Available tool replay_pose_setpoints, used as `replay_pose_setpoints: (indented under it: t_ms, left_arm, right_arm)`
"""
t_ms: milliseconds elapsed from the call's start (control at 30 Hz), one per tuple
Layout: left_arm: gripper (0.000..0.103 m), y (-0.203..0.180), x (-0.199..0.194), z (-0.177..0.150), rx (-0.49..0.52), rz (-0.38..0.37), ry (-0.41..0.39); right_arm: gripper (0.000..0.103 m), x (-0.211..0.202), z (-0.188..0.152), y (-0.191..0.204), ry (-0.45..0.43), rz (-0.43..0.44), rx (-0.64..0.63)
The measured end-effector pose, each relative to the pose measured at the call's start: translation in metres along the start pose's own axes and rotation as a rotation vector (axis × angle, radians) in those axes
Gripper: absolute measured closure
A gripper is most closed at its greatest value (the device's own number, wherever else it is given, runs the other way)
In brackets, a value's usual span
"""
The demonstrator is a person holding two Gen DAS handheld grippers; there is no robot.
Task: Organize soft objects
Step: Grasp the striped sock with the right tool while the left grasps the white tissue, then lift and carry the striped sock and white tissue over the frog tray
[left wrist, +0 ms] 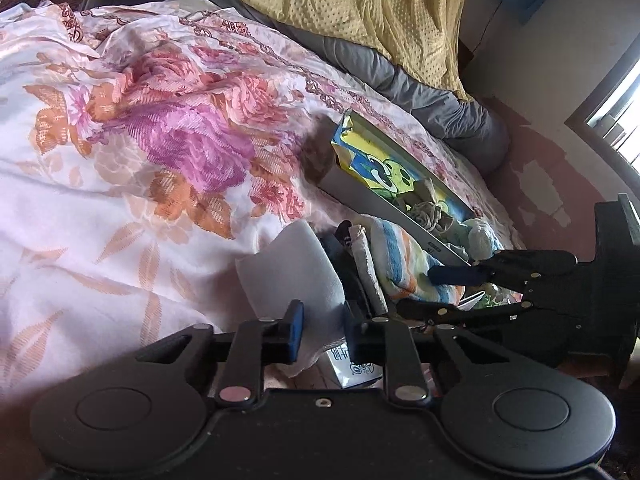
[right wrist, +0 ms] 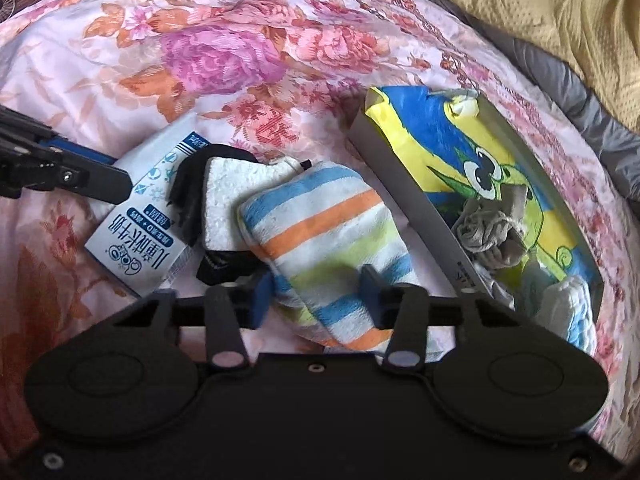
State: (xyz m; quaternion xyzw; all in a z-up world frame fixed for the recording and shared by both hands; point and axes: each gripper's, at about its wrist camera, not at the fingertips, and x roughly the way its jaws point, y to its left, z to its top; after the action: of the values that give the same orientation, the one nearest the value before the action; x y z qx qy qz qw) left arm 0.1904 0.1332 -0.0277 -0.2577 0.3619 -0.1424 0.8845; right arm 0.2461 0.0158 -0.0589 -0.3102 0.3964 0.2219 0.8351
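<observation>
Striped cloth pinched in right tongs, left tongs seemingly gripping white carton

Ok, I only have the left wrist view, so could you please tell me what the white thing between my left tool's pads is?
Observer: It is a milk carton with blue print, lying flat on the floral sheet. The left tool is clamped on one end of it.
Operator: And what is the right tool doing?
Observer: The right tool has a pad pressed on each side of the striped cloth, near the cloth's closest end.
Operator: What lies between the carton and the cloth?
Observer: A white foam block lies there, with a black piece on its carton side.
</observation>
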Motion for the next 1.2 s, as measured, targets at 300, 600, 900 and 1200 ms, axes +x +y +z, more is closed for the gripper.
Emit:
replay_pose_setpoints:
  t_ms: [300,600,900,1200]
  left_arm:
    - [0.095,0.002,-0.008,0.003,-0.023,-0.003,-0.040]
    - [0.096,-0.006,-0.017,0.007,-0.010,-0.038,-0.082]
    - [0.096,-0.020,-0.032,0.002,0.020,-0.056,-0.152]
    - [0.096,-0.037,-0.031,0.007,0.045,-0.065,-0.201]
  right_arm:
    - [0.099,0.008,-0.002,-0.004,0.005,0.014,0.040]
    - [0.100,-0.015,0.005,-0.003,-0.065,0.088,0.108]
    - [0.100,-0.055,0.006,-0.017,-0.163,0.117,0.167]
    - [0.100,-0.090,-0.003,-0.053,-0.256,0.097,0.228]
